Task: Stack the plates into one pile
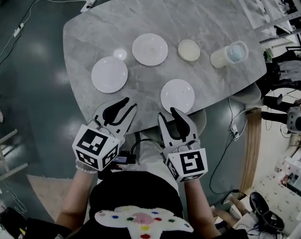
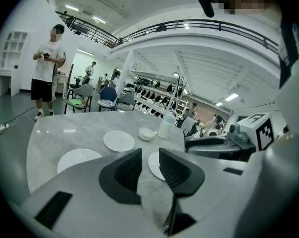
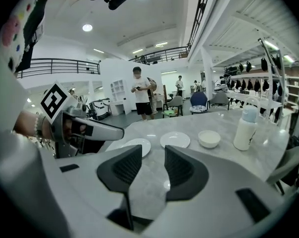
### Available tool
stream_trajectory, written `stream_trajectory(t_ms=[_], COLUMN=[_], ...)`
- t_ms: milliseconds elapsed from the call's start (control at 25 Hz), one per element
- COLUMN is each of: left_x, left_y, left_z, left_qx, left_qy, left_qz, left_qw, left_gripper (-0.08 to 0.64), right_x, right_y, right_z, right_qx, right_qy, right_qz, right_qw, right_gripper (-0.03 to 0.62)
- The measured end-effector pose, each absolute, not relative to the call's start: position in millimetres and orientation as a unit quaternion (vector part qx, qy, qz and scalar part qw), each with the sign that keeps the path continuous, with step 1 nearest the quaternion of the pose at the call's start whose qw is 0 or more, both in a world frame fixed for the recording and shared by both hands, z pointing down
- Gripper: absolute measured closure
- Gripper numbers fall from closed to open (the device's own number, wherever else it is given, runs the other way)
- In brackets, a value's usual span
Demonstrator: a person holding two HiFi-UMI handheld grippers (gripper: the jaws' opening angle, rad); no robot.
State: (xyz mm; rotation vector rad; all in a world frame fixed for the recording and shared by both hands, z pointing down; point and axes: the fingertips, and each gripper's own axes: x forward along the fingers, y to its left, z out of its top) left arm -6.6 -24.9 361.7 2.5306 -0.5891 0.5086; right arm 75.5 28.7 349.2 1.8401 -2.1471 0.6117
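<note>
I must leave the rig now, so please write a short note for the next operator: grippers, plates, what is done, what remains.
Left gripper: open, empty, over the near table edge.
Right gripper: open, empty, just short of the near plate.
Plates: left plate, far plate and near plate lie apart on the table.
Done: nothing stacked yet.
To do: bring all three plates into one pile. The bowl and bottle stand to the right.

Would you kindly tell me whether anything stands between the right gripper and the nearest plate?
Nothing visible does: only table surface lies between the right gripper, jaws apart and empty, and the nearest plate.
</note>
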Motion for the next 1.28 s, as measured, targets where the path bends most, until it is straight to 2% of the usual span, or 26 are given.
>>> stream_trajectory(t_ms=[920,1280], left_x=[77.2,94.7], left_y=[-2.5,12.0], left_z=[459.7,501.0], left_qx=[0.873,0.824], left_qy=[-0.165,-0.165], left_qz=[0.233,0.247], left_qw=[0.396,0.482], left_gripper=[0.448,0.443], right_x=[137.9,151.5], right_y=[48.8,52.9], right_z=[390.6,398.6], right_qx=[0.643,0.648], right_qy=[-0.716,-0.707], right_qz=[0.238,0.254], right_qw=[0.132,0.126], right_gripper=[0.465,0.465])
